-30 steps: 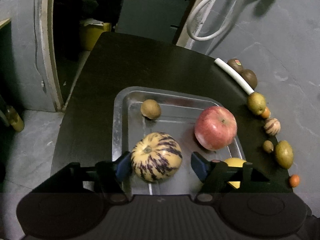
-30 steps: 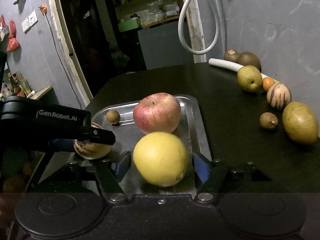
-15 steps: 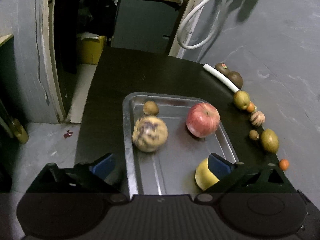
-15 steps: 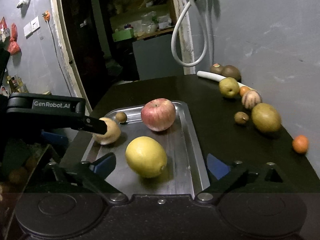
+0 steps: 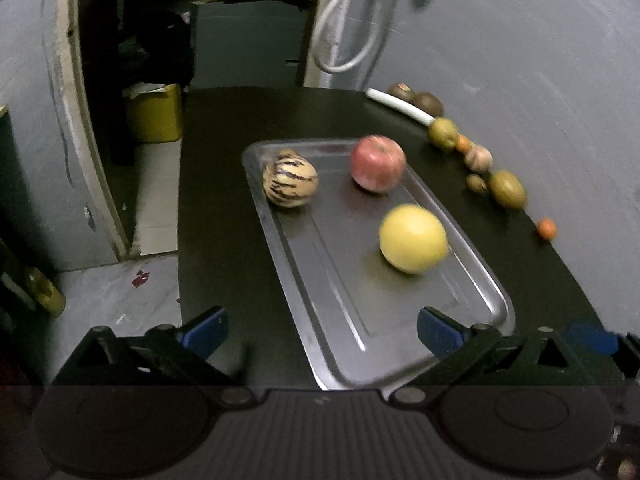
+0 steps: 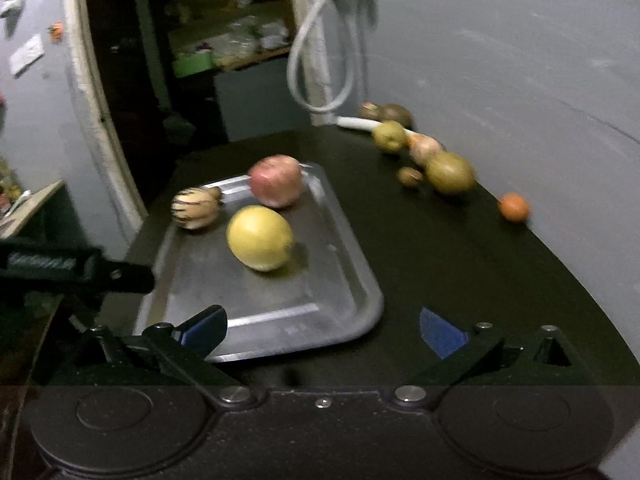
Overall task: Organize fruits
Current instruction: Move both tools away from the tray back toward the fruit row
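A metal tray point(image 5: 476, 276) point(image 6: 348, 280) lies on a black table. In it sit a striped melon point(image 5: 290, 184) point(image 6: 195, 208), a red apple point(image 5: 377, 163) point(image 6: 276, 180), a yellow citrus fruit point(image 5: 413, 239) point(image 6: 260, 243) and a small kiwi point(image 6: 215, 192), mostly hidden behind the melon in the left wrist view. My left gripper point(image 5: 320, 330) is open and empty, held back over the tray's near end. My right gripper point(image 6: 322, 330) is open and empty near the tray's near right corner.
Several loose fruits line the wall on the right: a green pear point(image 6: 389, 136), a large green fruit point(image 6: 450, 172), a small brown one point(image 6: 410, 176), an orange point(image 6: 513, 207). A white tube point(image 5: 400, 106) lies at the back. The table's left edge drops to the floor.
Both grippers opened, let go of the melon and the yellow fruit in the tray, and drew back and up. The fruits now lie farther from the fingers.
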Demonstrator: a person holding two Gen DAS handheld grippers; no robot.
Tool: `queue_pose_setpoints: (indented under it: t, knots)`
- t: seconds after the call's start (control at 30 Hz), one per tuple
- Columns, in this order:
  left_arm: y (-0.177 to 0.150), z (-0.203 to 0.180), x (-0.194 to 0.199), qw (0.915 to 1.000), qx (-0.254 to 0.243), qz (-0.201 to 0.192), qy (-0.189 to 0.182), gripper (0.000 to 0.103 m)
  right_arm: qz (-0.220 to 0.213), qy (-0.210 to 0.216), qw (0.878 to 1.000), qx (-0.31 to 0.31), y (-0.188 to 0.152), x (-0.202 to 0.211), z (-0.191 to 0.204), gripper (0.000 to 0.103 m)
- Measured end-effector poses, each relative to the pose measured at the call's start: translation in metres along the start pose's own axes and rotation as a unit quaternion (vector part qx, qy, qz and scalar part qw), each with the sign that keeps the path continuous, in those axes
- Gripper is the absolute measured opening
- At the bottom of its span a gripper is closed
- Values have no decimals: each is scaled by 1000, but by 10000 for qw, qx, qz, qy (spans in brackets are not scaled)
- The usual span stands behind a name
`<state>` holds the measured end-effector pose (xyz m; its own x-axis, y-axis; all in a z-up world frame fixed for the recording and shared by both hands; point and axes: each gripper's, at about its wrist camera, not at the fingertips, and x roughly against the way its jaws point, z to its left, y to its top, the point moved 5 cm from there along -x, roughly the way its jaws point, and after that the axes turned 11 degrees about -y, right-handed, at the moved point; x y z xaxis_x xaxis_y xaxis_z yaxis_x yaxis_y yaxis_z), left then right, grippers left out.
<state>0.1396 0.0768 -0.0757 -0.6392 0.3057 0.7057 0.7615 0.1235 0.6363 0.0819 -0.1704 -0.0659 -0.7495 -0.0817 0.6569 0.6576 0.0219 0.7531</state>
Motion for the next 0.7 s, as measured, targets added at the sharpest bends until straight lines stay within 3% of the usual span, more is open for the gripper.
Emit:
queue_pose_setpoints:
  t: [0.33,0.7]
  knots:
    - [-23,-32,-8,9960,-641,445,-426,102,279,-939,9934,-592,-18,7,-43,102]
    - [-7,-79,-43,9894,-1004,571,-880,102,194,-1564,9833,-911,-20,6,-88,102]
